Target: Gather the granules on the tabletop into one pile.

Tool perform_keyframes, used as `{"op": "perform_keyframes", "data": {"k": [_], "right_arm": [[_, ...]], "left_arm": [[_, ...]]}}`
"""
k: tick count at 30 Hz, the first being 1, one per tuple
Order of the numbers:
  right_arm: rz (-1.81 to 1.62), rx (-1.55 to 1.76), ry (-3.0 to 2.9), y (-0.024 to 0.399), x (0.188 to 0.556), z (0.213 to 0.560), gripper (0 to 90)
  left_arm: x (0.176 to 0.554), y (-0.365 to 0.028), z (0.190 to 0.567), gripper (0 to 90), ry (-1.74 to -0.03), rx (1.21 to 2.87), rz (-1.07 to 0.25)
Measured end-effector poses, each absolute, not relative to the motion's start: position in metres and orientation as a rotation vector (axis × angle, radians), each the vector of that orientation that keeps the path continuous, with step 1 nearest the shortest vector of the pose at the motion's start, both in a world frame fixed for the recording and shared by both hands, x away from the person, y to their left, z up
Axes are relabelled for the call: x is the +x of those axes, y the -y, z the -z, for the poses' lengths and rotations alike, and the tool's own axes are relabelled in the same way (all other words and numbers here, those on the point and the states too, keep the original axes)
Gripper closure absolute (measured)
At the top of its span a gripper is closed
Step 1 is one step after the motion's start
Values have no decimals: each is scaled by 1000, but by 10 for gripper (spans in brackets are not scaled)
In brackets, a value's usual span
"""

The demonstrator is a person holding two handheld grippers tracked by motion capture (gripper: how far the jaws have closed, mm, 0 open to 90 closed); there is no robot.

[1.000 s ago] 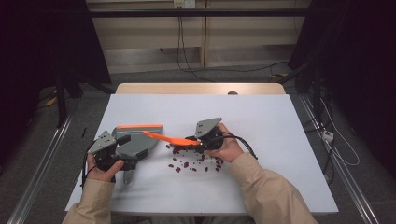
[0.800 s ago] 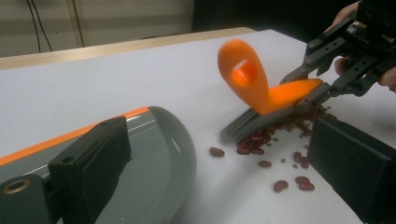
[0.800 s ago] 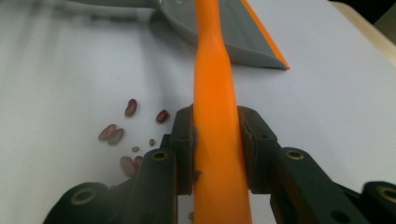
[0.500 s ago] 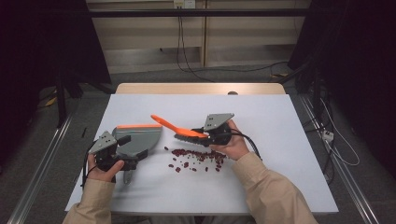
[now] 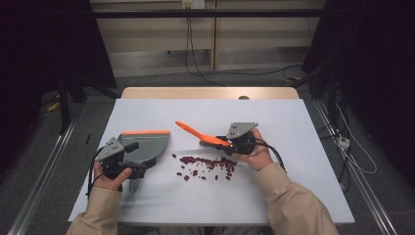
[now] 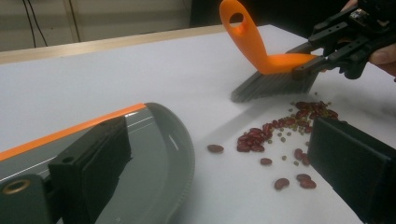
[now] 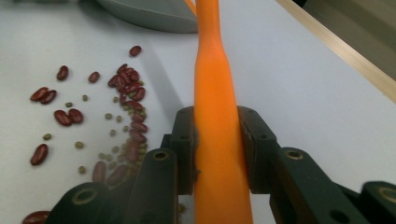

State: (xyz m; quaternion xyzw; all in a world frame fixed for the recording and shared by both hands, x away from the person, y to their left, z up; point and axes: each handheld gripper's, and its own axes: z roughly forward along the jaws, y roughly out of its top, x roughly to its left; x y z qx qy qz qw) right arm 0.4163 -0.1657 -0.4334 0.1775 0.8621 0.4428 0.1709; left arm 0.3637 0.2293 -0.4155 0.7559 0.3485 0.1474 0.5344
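The right gripper (image 5: pixel 234 143) has its fingers (image 7: pixel 183 140) clamped tight on the orange handle of a hand brush (image 5: pixel 201 135), held just above the far edge of a scatter of red beans (image 5: pixel 208 164) and smaller green ones at centre frame in the high view. The left gripper (image 5: pixel 128 160) grips the grey dustpan (image 5: pixel 146 147) by its handle at lower left, its orange-edged lip lying flat on the bench (image 5: pixel 293 127).

The likely trouble: the pan sits well apart from the beans, so a brisk sweep could send them rolling past its lip or off the near edge. The brush could also twist in so narrow a grip.

The bench is plain white and smooth, so beans will roll easily. Beyond it lie a wooden strip, grey floor, trailing cables and dark curtains.
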Motion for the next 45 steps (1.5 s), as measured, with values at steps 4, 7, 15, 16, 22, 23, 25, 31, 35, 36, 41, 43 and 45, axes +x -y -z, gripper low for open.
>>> {"op": "perform_keyframes", "data": {"k": [4, 7, 15, 16, 22, 23, 25, 31, 35, 36, 41, 43, 45], "right_arm": [[-1297, 503, -2460, 162, 409, 432, 710], [-1290, 477, -2469, 158, 403, 432, 710], [-1355, 516, -2408, 164, 397, 422, 711], [-1347, 531, -2385, 167, 397, 420, 711], [-1299, 635, -2319, 196, 397, 413, 711], [-1277, 639, -2319, 200, 397, 413, 711], [-1229, 649, -2317, 207, 395, 417, 711], [-1218, 710, -2319, 213, 389, 434, 711], [-1213, 693, -2317, 203, 382, 435, 709], [-1210, 684, -2319, 201, 380, 435, 709], [-1259, 706, -2321, 196, 376, 435, 709], [-1268, 701, -2324, 195, 376, 435, 710], [-1305, 724, -2326, 194, 377, 435, 710]], "left_arm": [[363, -230, 415, 59, -829, 1803, -357], [363, -230, 415, 59, -829, 1802, -359], [363, -230, 414, 59, -827, 1799, -360], [363, -230, 414, 59, -827, 1799, -361], [363, -230, 414, 59, -826, 1799, -359], [363, -230, 414, 59, -825, 1797, -359], [363, -230, 414, 59, -826, 1796, -360], [363, -230, 414, 59, -828, 1797, -362], [363, -229, 414, 59, -827, 1801, -363], [362, -229, 414, 59, -823, 1801, -364], [362, -228, 414, 59, -823, 1803, -364], [362, -228, 414, 59, -824, 1804, -363], [362, -228, 414, 59, -819, 1808, -364]]}}
